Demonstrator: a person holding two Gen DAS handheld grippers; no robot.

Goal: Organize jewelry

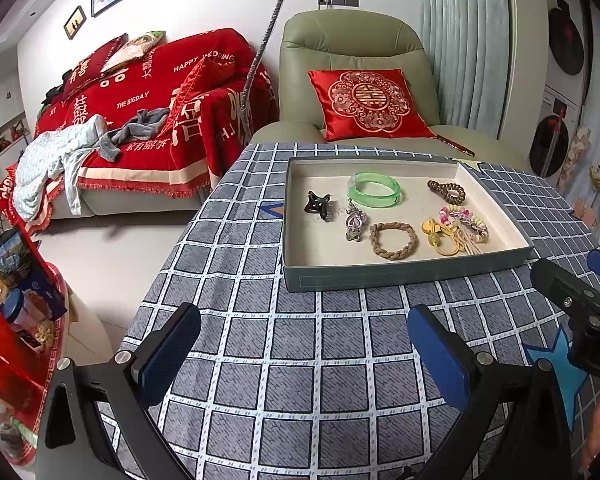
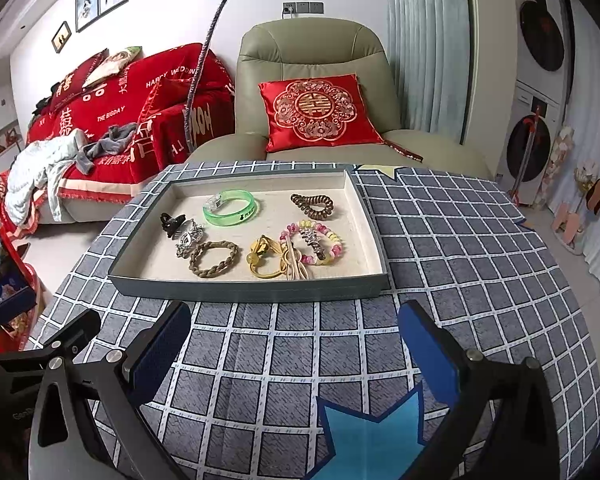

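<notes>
Left gripper hovered low over the checked tablecloth, pointed at the tray, stopped short of its near wall. Fingers spread wide, blue pads facing in, nothing between them, touching nothing.

Right gripper sat in the same pose just beside it, level, aimed at the tray's near edge from the right. Its fingers were also wide apart and empty. A blue star marker lay on the cloth under and between its fingers. Part of the right gripper showed at the right edge of the left wrist view; the left one showed at the left edge of the right wrist view.

All jewelry was inside the shallow grey tray with the beige lining, on the table. Back row: green bangle middle, brown coil hair tie right. Black claw clip left, silver ornament just beside it. Front row: braided brown hair band, yellow hair tie, then pink-and-yellow bead bracelet with a sparkly clip lying across it. Yellow tie and bead bracelet were touching or overlapping, couldn't tell which.

Green armchair with red cushion stood behind the table.
</notes>
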